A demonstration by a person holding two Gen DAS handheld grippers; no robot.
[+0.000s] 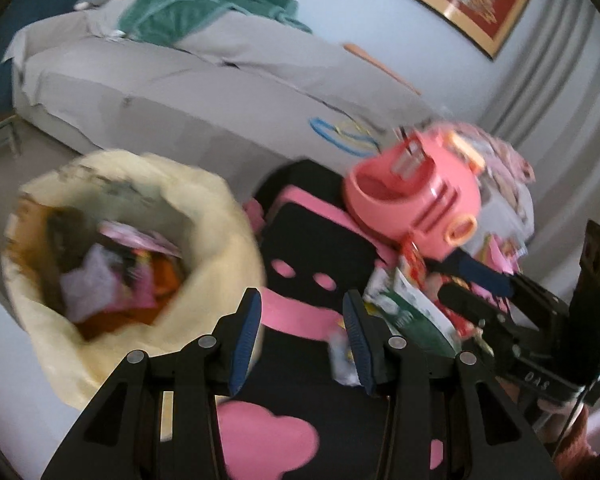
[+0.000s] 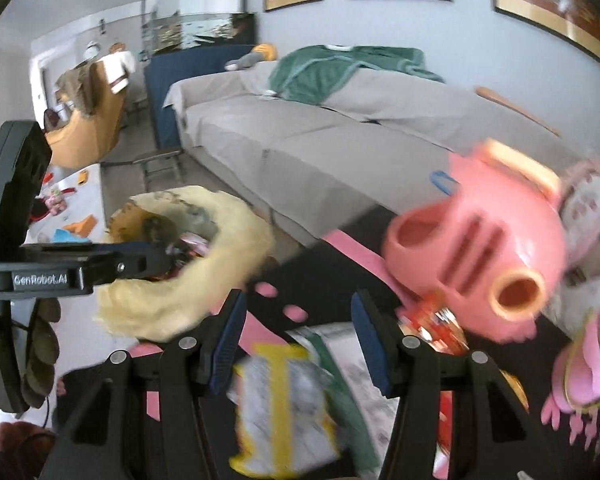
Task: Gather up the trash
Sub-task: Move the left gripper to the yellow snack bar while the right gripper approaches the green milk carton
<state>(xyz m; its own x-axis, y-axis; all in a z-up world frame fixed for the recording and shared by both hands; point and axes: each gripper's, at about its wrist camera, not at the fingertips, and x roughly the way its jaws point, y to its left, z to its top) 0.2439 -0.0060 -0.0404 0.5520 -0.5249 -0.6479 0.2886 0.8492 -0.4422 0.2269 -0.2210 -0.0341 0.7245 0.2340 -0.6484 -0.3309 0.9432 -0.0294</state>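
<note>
Both grippers hover over a littered black-and-pink mat, jaws apart and holding nothing.

The left gripper [image 1: 302, 340] has its jaws wide over bare mat [image 1: 320, 248], its blue pads touching nothing. The right gripper [image 2: 300, 344] is likewise wide, with a yellow-and-white wrapper [image 2: 283, 404] lying below and between its fingers, though the blur does not show contact. A green-and-white wrapper [image 2: 340, 360] and a red wrapper [image 2: 440, 320] lie just beside it on the mat. The pale yellow trash bag [image 1: 215, 216], already holding wrappers, stands at the mat's left edge. A pink toy pot [image 1: 416, 200] sits toward the mat's far right, before a grey sofa [image 1: 179, 92].
</note>
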